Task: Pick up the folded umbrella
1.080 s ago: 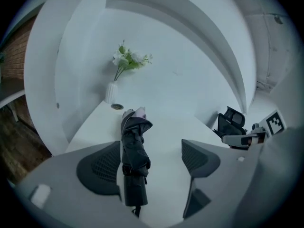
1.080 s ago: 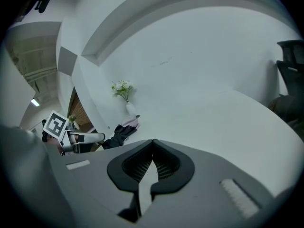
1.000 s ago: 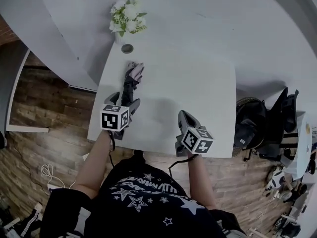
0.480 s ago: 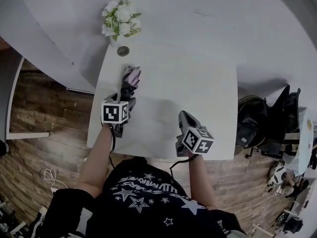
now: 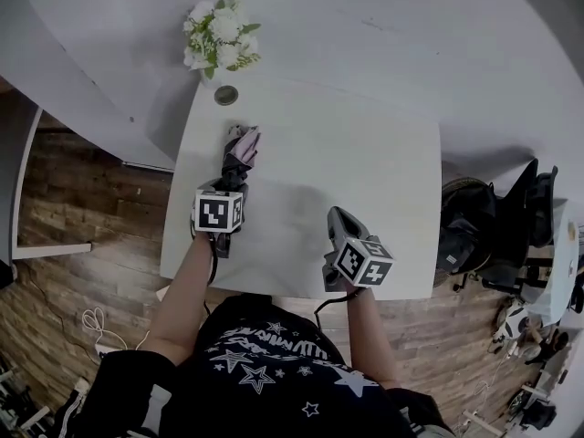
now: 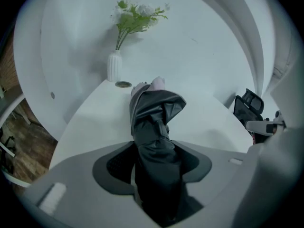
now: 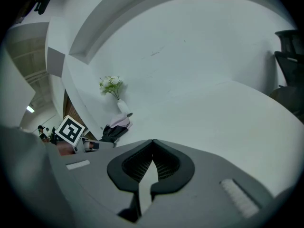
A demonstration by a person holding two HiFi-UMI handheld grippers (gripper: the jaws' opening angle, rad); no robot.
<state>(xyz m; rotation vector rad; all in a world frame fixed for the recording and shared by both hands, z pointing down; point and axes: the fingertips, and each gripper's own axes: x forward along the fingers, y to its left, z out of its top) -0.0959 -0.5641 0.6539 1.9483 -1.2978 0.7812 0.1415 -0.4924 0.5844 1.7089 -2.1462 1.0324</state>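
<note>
The folded umbrella, dark grey with a pink end, lies on the left part of the white table, pointing towards the far edge. My left gripper is down over its near end. In the left gripper view the umbrella fills the gap of the left gripper; the jaws are closing and both pads touch the fabric. My right gripper hovers near the table's front edge, shut and empty. The right gripper view shows the right gripper with its pads together, and the umbrella far to the left.
A white vase of flowers and a small round disc stand at the table's far left corner, just beyond the umbrella. A dark chair stands off the table's right side. Wooden floor lies to the left.
My left gripper has come down over the umbrella's near end and its jaws have narrowed around it. The right gripper has hardly moved.
</note>
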